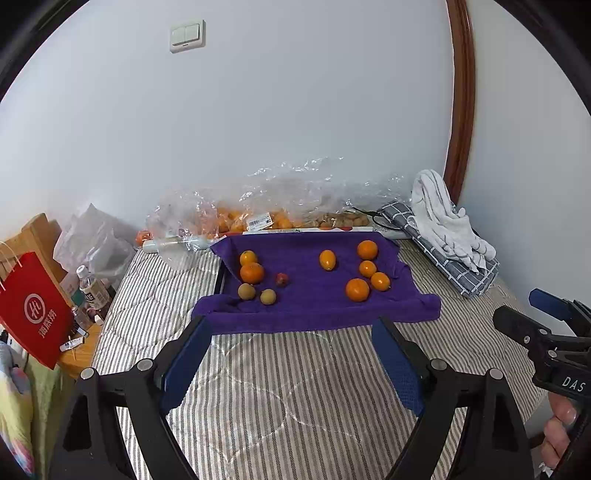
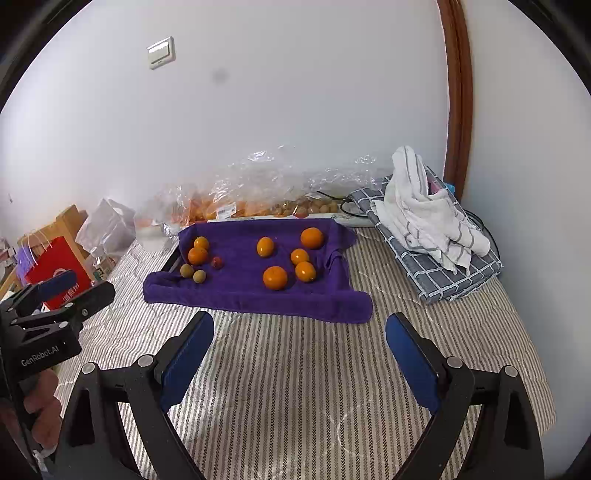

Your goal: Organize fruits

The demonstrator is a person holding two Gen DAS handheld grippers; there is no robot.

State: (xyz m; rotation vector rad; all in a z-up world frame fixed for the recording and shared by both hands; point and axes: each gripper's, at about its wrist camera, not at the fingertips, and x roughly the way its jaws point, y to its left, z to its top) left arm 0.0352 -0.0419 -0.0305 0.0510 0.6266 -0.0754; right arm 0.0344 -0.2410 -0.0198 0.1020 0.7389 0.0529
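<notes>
Both the left gripper [image 1: 291, 332] and right gripper [image 2: 299, 328] hover spread wide, empty, near the purple towel [image 1: 314, 306] holding scattered oranges [image 1: 357, 290]

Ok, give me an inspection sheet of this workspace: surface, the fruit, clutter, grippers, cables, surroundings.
Surface: striped quilt on a bed, with a purple towel spread over a tray.
Job's things: seven oranges, two brownish-green fruits and one small red fruit lie loose on the towel.
Clutter: clear plastic bags of fruit by the wall, white striped cloth on folded checked fabric.
Grippers: left gripper and right gripper both open, holding nothing, short of the towel.
Cables: black cable behind the towel.
Surroundings: red paper bag, bottle, wall switch.
</notes>
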